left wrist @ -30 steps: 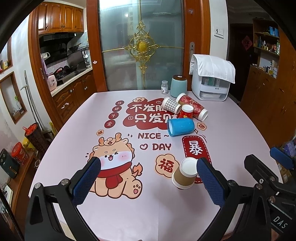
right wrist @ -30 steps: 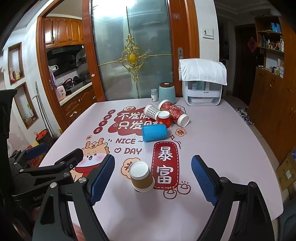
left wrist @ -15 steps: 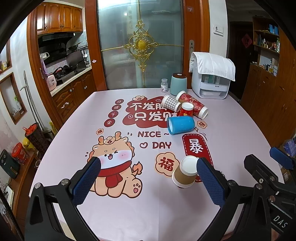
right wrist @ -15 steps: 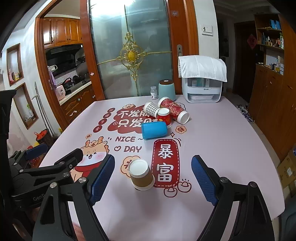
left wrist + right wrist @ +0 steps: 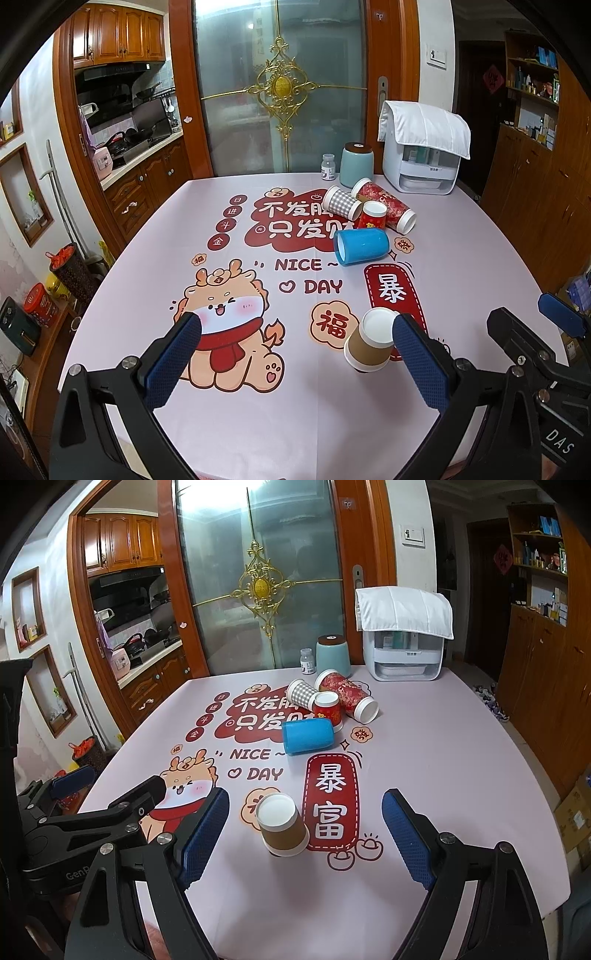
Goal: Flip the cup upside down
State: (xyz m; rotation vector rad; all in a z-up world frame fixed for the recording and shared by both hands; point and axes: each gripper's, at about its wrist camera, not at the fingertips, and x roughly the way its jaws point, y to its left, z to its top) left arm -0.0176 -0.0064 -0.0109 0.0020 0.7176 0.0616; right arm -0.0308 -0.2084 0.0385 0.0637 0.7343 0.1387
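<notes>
A brown paper cup [image 5: 370, 345] stands upside down, white base up, on the printed pink tablecloth [image 5: 229, 435]; it also shows in the right wrist view [image 5: 282, 825]. A blue cup [image 5: 361, 246] [image 5: 308, 735] lies on its side farther back. My left gripper [image 5: 295, 356] is open and empty, its right finger [image 5: 417, 356] just right of the brown cup. My right gripper [image 5: 304, 836] is open and empty, with the brown cup between and ahead of its fingers.
Behind the blue cup lie a checked cup [image 5: 341, 203] and a long red patterned cup [image 5: 388, 206], with a small red cup [image 5: 373, 218] upside down. A teal canister [image 5: 356, 166], small bottle [image 5: 328, 167] and white covered appliance [image 5: 423, 147] stand at the back edge.
Both grippers have drifted slightly; the table contents sit a little lower in the views. Both stay open, and no cup has moved.
</notes>
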